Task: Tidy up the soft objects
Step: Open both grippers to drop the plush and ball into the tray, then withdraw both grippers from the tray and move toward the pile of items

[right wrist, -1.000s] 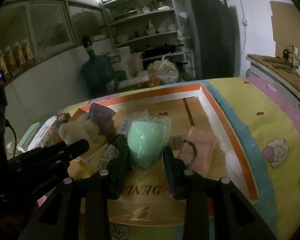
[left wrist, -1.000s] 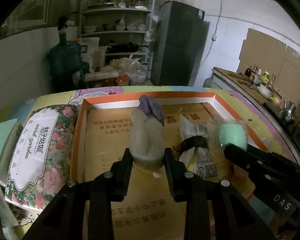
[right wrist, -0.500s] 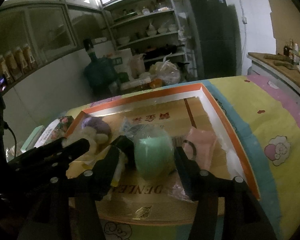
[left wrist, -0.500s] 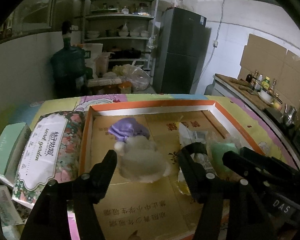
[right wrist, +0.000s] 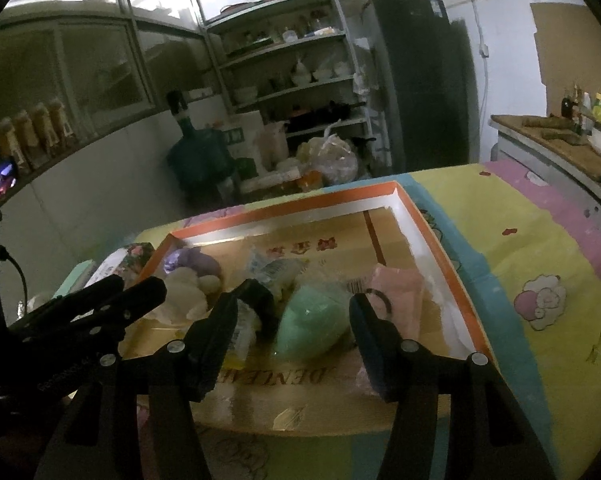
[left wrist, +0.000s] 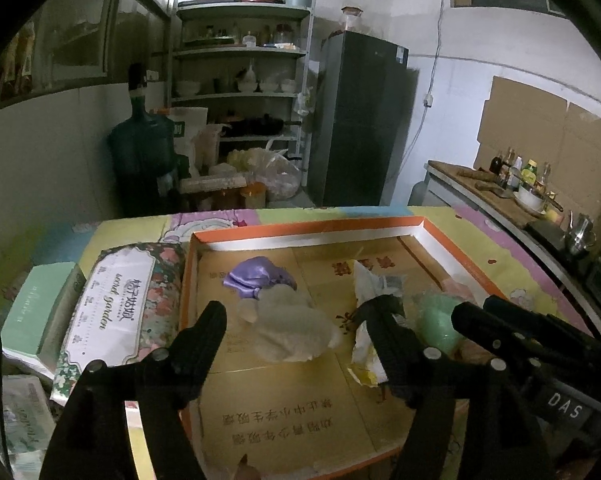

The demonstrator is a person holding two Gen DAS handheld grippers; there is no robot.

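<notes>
The plush toy [left wrist: 288,332] and the green ball [right wrist: 312,328], gripped a second ago, are now released into the tray [left wrist: 300,228]; the left gripper [left wrist: 300,332] and right gripper [right wrist: 292,320] have just been opening and are held wide, presumably to withdraw.

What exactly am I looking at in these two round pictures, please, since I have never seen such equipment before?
There is no robot: a person carries a two-finger tool in each hand, and a wide-angle camera on each looks forward along its black fingers. One picture comes from the left tool, the other from the right tool. Below them an orange-rimmed cardboard tray sits on a colourful cloth. In it lie a fluffy white toy with a purple cap, a mint-green soft item in clear wrap, a crumpled packet and a pink pouch. A floral tissue pack lies beside the tray. Both tools' jaws have just been opening; nothing is held now, though the toy and green item lie loose between them.
</notes>
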